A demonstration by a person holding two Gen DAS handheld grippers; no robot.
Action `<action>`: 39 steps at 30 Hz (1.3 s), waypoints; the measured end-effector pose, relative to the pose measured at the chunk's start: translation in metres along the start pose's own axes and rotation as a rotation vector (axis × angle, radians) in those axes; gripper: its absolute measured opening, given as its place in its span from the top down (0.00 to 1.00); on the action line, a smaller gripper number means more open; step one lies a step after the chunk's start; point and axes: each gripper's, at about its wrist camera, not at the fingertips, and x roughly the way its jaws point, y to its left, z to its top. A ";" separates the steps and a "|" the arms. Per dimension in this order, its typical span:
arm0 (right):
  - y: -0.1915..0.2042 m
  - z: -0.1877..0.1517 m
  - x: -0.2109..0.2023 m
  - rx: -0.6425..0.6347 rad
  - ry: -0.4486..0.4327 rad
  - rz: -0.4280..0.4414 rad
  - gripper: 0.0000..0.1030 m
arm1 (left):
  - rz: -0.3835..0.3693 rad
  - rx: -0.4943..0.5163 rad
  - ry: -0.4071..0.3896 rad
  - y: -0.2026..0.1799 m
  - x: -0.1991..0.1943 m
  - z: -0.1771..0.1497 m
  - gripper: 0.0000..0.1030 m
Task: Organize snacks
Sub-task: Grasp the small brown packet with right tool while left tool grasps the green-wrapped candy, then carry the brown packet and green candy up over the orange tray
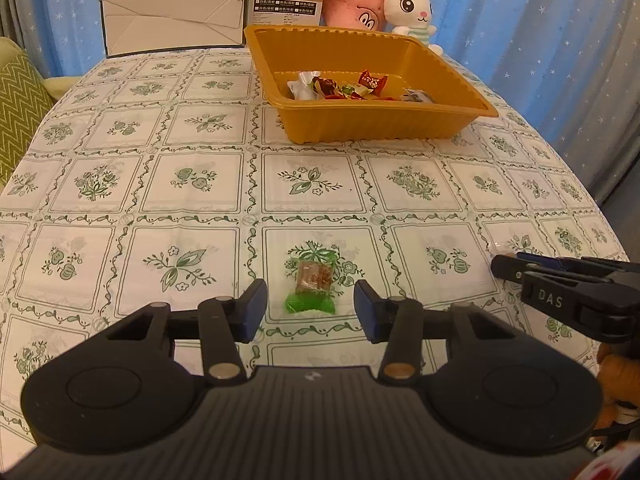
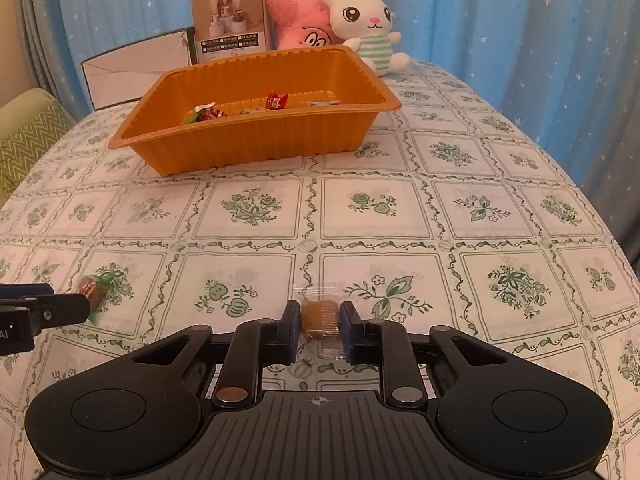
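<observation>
Green-wrapped candy (image 1: pixel 311 286) | on worktop (image 1: pixel 192 152), just ahead of and between spread left gripper (image 1: pixel 310 312) fingers, long axis fore-aft | right gripper (image 2: pixel 320 326) fingers close beside clear-wrapped biscuit (image 2: pixel 320 320), contact unclear | orange tray (image 1: pixel 384 120) beyond, snacks inside.

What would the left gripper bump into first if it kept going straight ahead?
Probably the green-wrapped candy, lying just ahead between the open fingers of the left gripper. Beyond it stands the orange tray.

Warm dim indoor light, soft faint shadows, sharp centre, fisheye bending and dark corners
</observation>
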 end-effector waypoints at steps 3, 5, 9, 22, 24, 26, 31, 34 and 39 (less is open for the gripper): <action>-0.002 -0.001 -0.003 0.009 0.002 0.003 0.79 | -0.001 0.015 -0.003 -0.001 0.005 0.001 0.61; -0.003 -0.002 -0.005 0.016 0.004 0.008 0.79 | 0.000 0.027 -0.006 -0.001 0.008 0.001 0.64; -0.003 -0.003 -0.010 0.019 0.001 0.017 0.79 | 0.003 0.056 -0.002 -0.004 0.017 0.002 0.70; -0.004 -0.004 -0.020 0.024 -0.003 0.030 0.80 | 0.013 0.073 -0.020 -0.011 0.010 0.001 0.82; -0.004 -0.004 -0.024 0.025 -0.008 0.035 0.80 | 0.006 0.060 -0.026 -0.013 0.003 0.001 0.82; -0.003 -0.004 -0.029 0.027 -0.014 0.040 0.79 | 0.003 0.050 -0.031 -0.015 -0.004 0.001 0.82; -0.003 -0.003 -0.047 0.032 -0.035 0.053 0.79 | -0.011 0.038 -0.047 -0.023 -0.025 0.002 0.83; -0.002 -0.001 -0.059 0.029 -0.049 0.061 0.79 | -0.026 0.031 -0.054 -0.029 -0.036 0.002 0.83; 0.000 0.001 -0.078 0.021 -0.069 0.067 0.79 | -0.040 0.034 -0.066 -0.039 -0.053 0.001 0.82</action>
